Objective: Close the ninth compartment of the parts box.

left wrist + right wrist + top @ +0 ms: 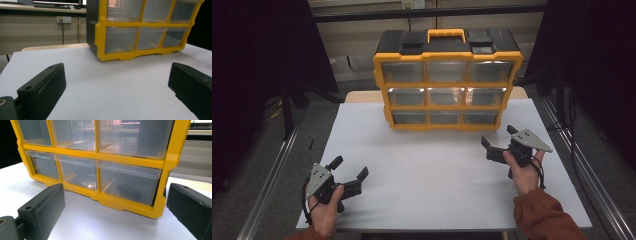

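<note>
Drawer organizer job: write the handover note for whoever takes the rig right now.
Left claw: open, holding nothing, low over the white table top at its near left.
Right claw: open, holding nothing, near the organizer's lower right corner and aimed at the bottom row.
Yellow drawer organizer: upright at the far middle of the table, nine clear drawers, all apparently shut.
Bottom right drawer: a dark item lies inside; what it is cannot be told.
Done: nothing visible yet; neither claw touches the organizer.
Left: probably opening that drawer with the right claw.
</note>
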Motion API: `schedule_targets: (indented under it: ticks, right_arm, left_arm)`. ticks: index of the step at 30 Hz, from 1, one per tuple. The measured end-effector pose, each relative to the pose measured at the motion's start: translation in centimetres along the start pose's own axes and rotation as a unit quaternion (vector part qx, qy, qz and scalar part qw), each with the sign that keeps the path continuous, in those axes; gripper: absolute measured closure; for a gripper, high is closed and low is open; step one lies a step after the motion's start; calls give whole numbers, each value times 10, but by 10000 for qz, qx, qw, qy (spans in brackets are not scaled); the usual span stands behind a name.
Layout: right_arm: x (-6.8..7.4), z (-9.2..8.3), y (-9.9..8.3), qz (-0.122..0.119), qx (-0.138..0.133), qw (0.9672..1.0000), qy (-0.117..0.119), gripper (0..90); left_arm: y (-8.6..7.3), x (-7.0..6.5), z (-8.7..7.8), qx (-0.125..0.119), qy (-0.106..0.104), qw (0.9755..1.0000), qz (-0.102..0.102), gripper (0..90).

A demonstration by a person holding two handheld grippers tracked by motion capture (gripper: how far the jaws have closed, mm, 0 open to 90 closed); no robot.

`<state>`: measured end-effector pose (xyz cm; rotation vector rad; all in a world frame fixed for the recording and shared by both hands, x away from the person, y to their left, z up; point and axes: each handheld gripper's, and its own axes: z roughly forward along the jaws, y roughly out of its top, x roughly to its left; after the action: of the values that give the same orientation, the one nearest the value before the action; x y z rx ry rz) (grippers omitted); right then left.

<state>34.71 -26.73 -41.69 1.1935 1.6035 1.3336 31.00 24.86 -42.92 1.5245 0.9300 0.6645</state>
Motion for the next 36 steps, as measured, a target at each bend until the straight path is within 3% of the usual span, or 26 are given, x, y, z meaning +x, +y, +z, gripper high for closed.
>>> schedule_targets:
  ticks: [8, 18, 24, 36]
  right_arm:
    - [-1, -15, -1, 65, -136, 9998, -89, 12]
    - [-2, -34, -3, 66, -289, 9993, -242, 6]
    - [-4, -43, -6, 223, -347, 9989, -228, 6]
    - [-5, -58, -14, 156, -345, 9986, -356, 0]
  left_arm:
    - [0, 0, -1, 34, 22, 10000, 62, 15]
    - [0, 0, -1, -24, 32, 10000, -30, 14]
    - [1, 0, -2, -29, 21, 10000, -5, 14]
    - [1, 1, -5, -46, 47, 10000, -11, 14]
